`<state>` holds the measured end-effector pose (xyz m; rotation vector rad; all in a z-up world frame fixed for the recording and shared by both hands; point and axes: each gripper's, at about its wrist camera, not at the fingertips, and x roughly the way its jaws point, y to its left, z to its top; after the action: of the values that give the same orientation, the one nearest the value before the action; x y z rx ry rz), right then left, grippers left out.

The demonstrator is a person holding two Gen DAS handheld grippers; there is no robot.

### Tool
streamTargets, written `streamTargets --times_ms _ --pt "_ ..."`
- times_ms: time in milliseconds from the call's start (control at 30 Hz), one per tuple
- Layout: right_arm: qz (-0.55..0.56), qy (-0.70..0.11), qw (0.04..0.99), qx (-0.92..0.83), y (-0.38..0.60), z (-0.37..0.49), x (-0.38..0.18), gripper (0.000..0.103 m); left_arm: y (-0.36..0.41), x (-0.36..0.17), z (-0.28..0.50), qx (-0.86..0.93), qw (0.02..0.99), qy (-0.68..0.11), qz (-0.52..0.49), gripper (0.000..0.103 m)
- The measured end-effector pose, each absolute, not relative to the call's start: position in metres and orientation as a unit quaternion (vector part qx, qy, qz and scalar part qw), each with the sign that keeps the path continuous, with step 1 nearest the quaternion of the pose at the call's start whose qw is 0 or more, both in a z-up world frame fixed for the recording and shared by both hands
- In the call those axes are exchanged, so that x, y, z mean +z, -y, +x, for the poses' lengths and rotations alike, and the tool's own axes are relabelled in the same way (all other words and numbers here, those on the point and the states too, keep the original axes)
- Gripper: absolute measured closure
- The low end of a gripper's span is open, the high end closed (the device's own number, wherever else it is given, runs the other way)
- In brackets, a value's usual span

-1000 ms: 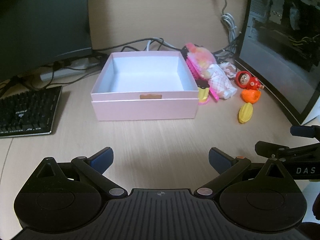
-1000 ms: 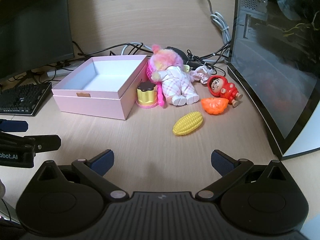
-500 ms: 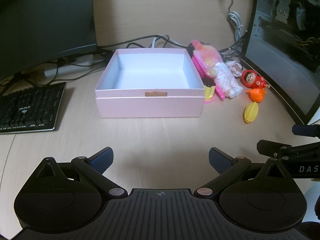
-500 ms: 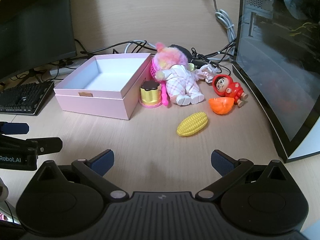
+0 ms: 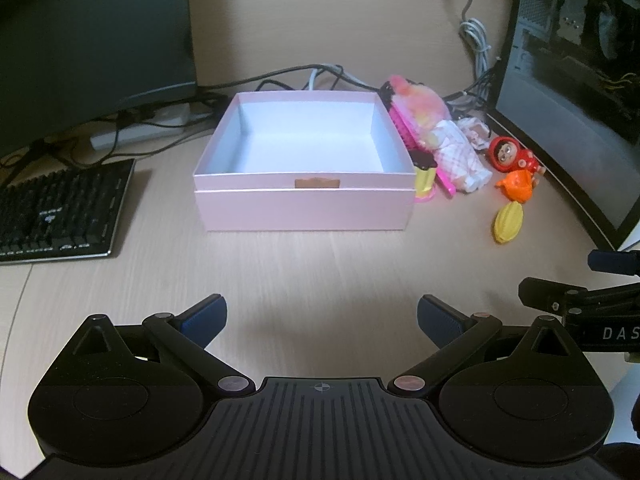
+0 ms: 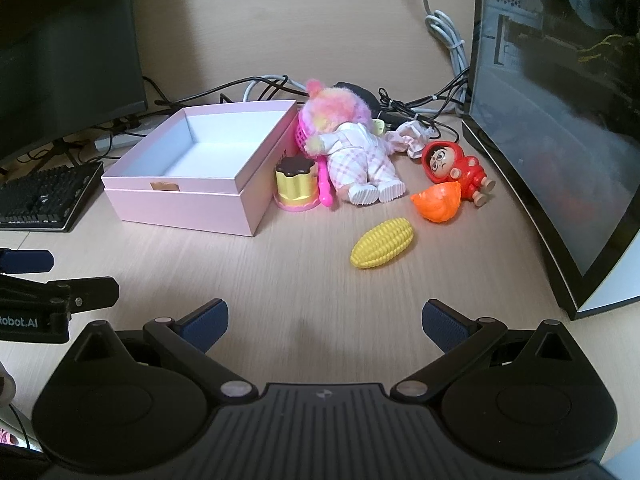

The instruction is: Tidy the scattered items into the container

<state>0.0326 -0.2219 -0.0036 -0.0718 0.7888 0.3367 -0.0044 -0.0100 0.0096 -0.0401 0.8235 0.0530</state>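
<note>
Pink box [image 6: 188,200]: square, matte card, pale inner walls, lidless and unfilled, on a wood-grain desk [image 6: 304,276].

Toys just right of the box:
- Yellow cake-shaped cup [image 6: 294,184], glossy, brown scalloped top, beside the box wall.
- Plush doll [image 6: 352,148], fuzzy pink-yellow hair, checked suit, lying face down, feet toward the camera.
- Pink plastic comb [image 6: 324,188], between cup and doll.
- Red figurine [image 6: 452,168], hard plastic, on its back.
- Orange shell [image 6: 438,202], ribbed, touching the figurine.
- Yellow corn cob [image 6: 382,248], knobbly, long axis running near-left to far-right, apart from the rest.

Surroundings: keyboard [image 5: 56,212] left, PC case [image 6: 560,120] right, cables [image 6: 416,108] behind.

Left gripper [image 5: 318,316] and right gripper [image 6: 324,320]: fingers spread wide, holding nothing, over bare desk.
</note>
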Motion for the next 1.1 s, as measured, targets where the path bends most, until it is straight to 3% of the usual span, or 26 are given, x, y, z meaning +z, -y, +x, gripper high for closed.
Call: streamTargets --times_ms 1100 --pt "-0.034 -0.384 0.909 0.159 0.2249 0.0323 -0.0046 0.0 0.0123 0.0068 -0.0025 0.025 0.914 -0.405 -0.018 0.0"
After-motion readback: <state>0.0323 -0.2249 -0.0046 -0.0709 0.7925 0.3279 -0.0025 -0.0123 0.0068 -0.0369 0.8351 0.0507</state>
